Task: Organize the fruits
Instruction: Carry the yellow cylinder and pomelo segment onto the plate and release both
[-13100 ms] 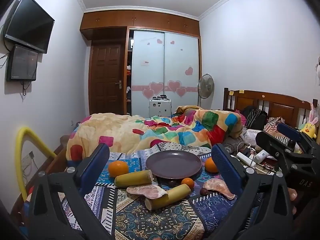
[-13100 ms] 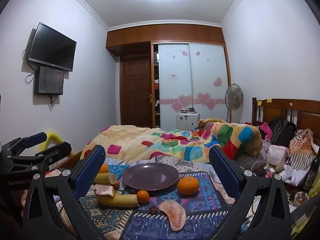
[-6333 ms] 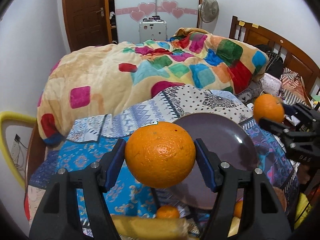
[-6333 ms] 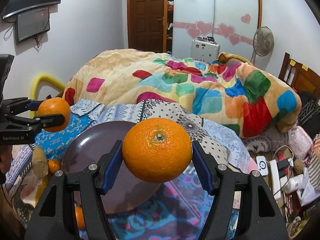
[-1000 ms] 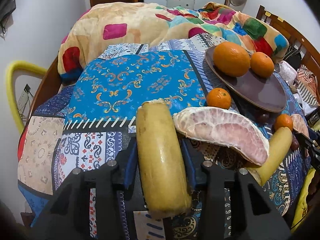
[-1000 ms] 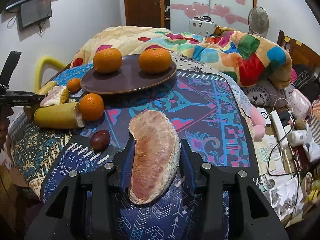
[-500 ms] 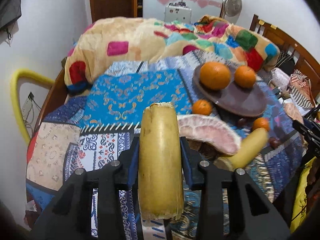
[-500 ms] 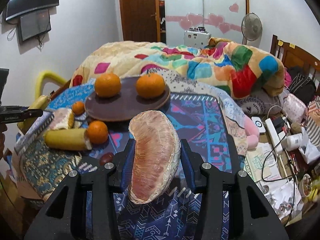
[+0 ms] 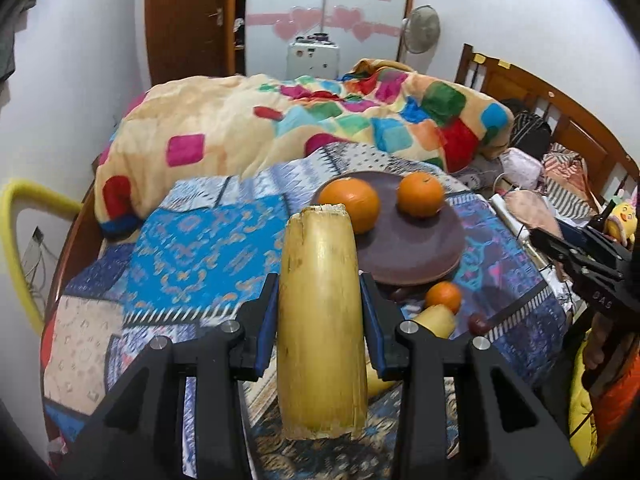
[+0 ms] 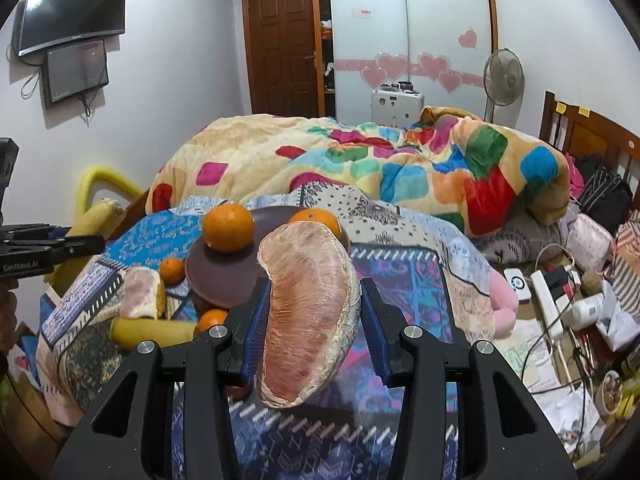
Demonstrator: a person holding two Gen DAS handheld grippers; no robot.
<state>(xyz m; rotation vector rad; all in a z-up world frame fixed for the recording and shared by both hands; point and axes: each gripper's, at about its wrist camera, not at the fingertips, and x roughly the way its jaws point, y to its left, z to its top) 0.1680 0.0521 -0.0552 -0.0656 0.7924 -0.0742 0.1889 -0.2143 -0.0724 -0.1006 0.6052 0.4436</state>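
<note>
My left gripper (image 9: 320, 320) is shut on a yellow sugarcane piece (image 9: 320, 320) and holds it above the patterned cloth, in front of the brown plate (image 9: 408, 252). Two oranges (image 9: 352, 204) (image 9: 420, 194) sit on that plate. My right gripper (image 10: 310, 320) is shut on a pink pomelo segment (image 10: 308, 312), raised above the cloth near the plate (image 10: 216, 280). A second sugarcane piece (image 10: 152, 332), a second pomelo segment (image 10: 140, 292), two small tangerines (image 10: 172, 270) (image 9: 442, 296) and a small dark fruit (image 9: 478, 324) lie by the plate.
The patterned cloth (image 9: 192, 248) covers a bed end, with a colourful blanket (image 9: 280, 128) behind it. Cables, bottles and clutter (image 10: 568, 304) lie to the right. A yellow padded rail (image 9: 16, 232) stands at the left edge.
Both grippers have risen with their loads and tilted up, so more of the room shows. The fruits by the plate have not moved.
</note>
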